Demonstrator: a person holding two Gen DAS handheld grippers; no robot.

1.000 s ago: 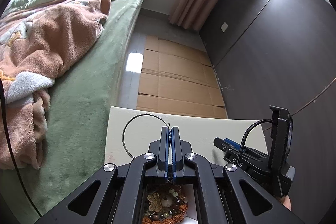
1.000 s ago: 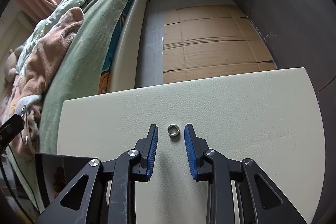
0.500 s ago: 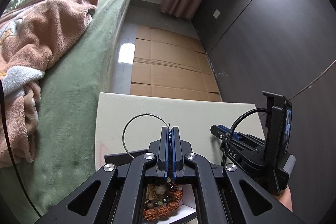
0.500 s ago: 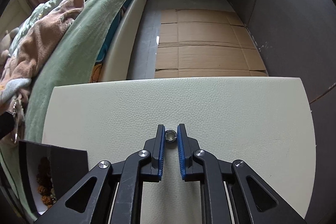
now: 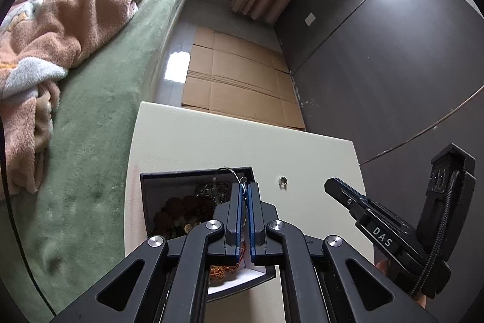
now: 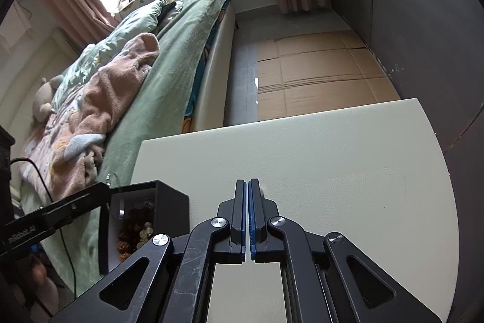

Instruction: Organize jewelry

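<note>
My left gripper [image 5: 245, 186] is shut on a thin silver wire hoop [image 5: 227, 170], held just over the open black jewelry box [image 5: 145, 189] full of brown beads. A small silver ring [image 5: 282, 180] lies on the white table [image 5: 211, 141] to the right of the box. My right gripper [image 5: 329, 185] hovers right of the ring, apart from it. In the right wrist view the right gripper [image 6: 248, 182] has its jaws closing, blue pads almost together with nothing between them. The box [image 6: 172, 202] and the left gripper [image 6: 104, 189] sit at the left.
A green bed with a pink blanket [image 5: 75, 20] runs along the table's left side. Flattened cardboard [image 5: 236, 80] covers the floor beyond the table's far edge. A dark wall [image 5: 378, 50] stands on the right. A black cable [image 6: 39, 171] hangs by the left gripper.
The right jaws closed around the ring, then rose with the pads together while the ring stayed on the table. The left gripper moved so that the hoop is now over the box.
</note>
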